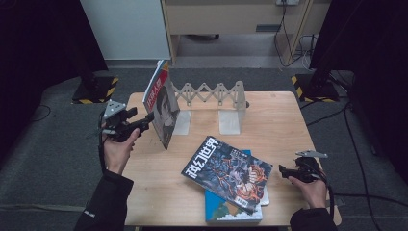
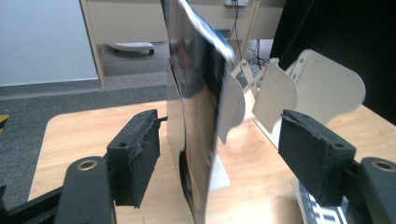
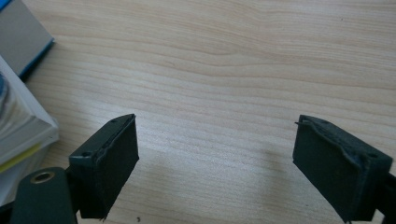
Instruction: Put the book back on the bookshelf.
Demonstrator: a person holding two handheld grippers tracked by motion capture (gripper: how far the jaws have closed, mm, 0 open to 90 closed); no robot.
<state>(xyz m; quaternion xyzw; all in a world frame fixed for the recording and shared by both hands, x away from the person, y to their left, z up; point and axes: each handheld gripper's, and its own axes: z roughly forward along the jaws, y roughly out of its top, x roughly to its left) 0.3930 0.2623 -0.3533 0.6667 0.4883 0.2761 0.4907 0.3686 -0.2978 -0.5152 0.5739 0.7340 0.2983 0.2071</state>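
A: L gripper (image 2: 219, 154)?
B: My jaws wide, pads clear of the upright magazine (image 2: 194, 116) standing between them, leaning on the white bookend rack (image 1: 211, 96) at table (image 1: 284, 120) rear left.
A: R gripper (image 3: 215, 163)?
B: Mine open, holds nothing, over bare wood just beside the book stack (image 1: 231, 180).

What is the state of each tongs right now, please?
Left tongs: open, the upright red-spined magazine between the jaws, pads not touching it.
Right tongs: open, holding nothing.
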